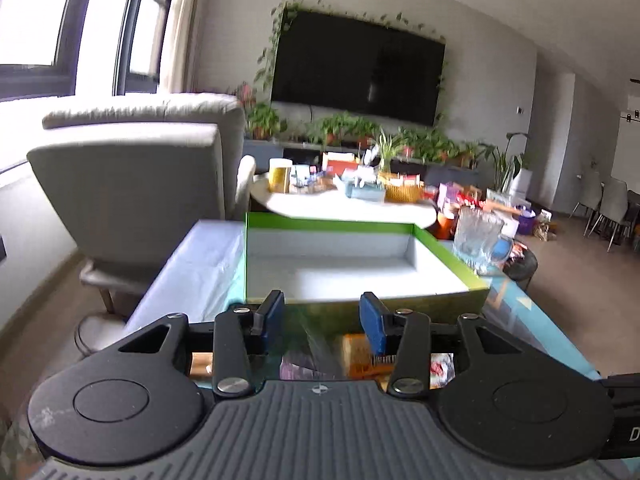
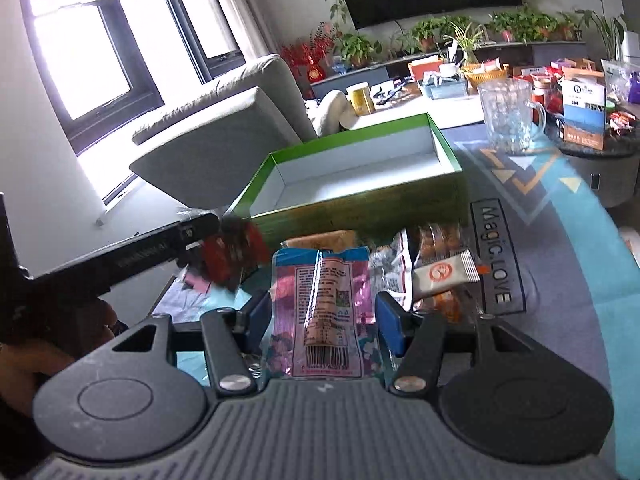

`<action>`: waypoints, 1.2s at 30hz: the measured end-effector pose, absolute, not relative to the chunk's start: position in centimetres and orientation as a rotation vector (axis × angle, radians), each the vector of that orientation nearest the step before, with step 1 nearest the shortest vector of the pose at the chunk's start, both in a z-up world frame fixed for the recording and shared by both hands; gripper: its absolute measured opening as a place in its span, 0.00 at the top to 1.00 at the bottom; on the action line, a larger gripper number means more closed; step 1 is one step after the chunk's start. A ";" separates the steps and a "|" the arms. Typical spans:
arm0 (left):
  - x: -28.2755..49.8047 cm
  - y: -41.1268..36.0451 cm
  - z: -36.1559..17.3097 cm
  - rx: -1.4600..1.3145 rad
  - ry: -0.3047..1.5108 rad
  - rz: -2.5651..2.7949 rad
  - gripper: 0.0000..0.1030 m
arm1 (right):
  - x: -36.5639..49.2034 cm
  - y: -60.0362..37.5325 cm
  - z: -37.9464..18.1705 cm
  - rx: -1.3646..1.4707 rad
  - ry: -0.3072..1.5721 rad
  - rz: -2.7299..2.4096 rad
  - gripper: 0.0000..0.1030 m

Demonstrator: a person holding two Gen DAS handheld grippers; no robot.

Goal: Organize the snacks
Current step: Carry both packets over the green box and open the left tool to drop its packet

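Holding a pink snack packet [image 2: 320, 312] lengthwise between its pads, right gripper [image 2: 324, 320] faces the empty green box [image 2: 360, 208] at 12 o'clock, while left gripper [image 2: 212, 236] grips a red packet [image 2: 232, 252].

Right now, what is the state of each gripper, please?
Left gripper: closed on a red snack packet.
Right gripper: closed on a pink snack packet.
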State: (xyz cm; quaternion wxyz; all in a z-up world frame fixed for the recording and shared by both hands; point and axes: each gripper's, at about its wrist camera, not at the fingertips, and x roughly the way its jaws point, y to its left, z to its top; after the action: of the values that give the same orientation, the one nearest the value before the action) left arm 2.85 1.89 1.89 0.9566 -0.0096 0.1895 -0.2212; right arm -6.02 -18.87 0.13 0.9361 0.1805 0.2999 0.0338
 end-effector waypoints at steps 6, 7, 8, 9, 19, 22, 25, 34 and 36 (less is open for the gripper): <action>3.2 1.7 1.6 0.032 0.423 -0.433 0.58 | -6.5 -18.7 0.4 0.371 0.600 0.077 0.49; 3.5 1.8 1.3 0.024 0.464 -0.437 0.53 | -6.6 -18.7 0.5 0.370 0.600 0.078 0.49; 3.8 2.0 0.8 0.016 0.507 -0.436 0.50 | -6.6 -18.6 0.4 0.369 0.599 0.080 0.49; 4.0 2.1 0.3 0.011 0.538 -0.435 0.50 | -6.7 -18.6 0.4 0.369 0.599 0.083 0.49; 5.4 0.1 -3.2 0.087 0.669 -0.494 0.38 | -6.2 -18.6 0.1 0.373 0.622 0.084 0.49; 6.0 0.6 -3.7 0.014 0.677 -0.479 0.67 | -6.2 -18.7 0.1 0.372 0.622 0.080 0.49; 6.4 1.5 -3.3 -0.046 0.708 -0.501 0.74 | -6.2 -18.8 0.0 0.374 0.626 0.075 0.49; 4.4 2.4 1.3 -0.059 0.531 -0.527 0.74 | -6.2 -18.6 0.2 0.369 0.622 0.078 0.49; 4.1 2.2 1.9 -0.048 0.503 -0.534 0.74 | -6.2 -18.5 0.5 0.363 0.613 0.079 0.49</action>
State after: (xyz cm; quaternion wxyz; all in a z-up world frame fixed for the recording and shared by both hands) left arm 4.08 2.22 1.88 0.9331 -0.0234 0.2460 -0.2611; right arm -6.22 -18.51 0.46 0.9364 0.1776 0.3001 0.0385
